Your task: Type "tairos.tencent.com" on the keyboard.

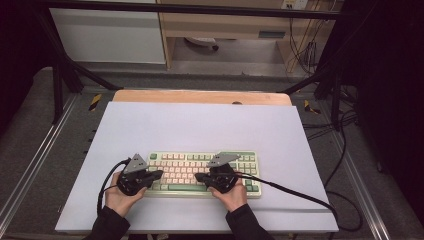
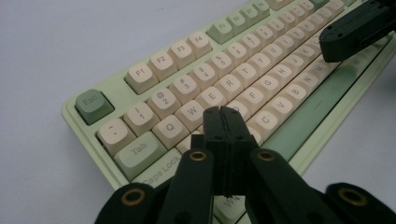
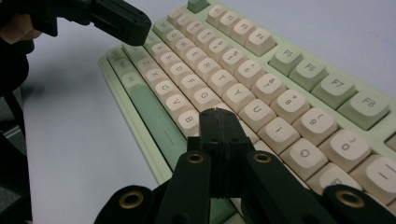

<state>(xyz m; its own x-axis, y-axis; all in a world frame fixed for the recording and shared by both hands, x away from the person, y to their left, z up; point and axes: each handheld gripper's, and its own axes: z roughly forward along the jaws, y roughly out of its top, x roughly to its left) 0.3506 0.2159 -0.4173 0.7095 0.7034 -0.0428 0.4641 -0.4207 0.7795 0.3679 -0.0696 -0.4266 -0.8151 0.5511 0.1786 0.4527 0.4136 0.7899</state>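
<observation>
Resting on the near half of a white table sheet, a pale green keyboard with cream keys lies lengthwise from left to right, and both hands work over it. At its left end, the person's left hand holds the left gripper, which points right over the keys. In the left gripper view its jaws are pressed together with nothing between them, their tip hanging over the letter keys just below the W and E; whether it touches a key is hard to tell from this angle. The green Esc key sits at the far left corner of the board. Toward the right end, the right hand holds the right gripper, pointing left, so the two tips stand near each other over the middle of the keyboard. Its jaws are likewise closed and empty, the tip above the keys beside the B and the long green space bar.
</observation>
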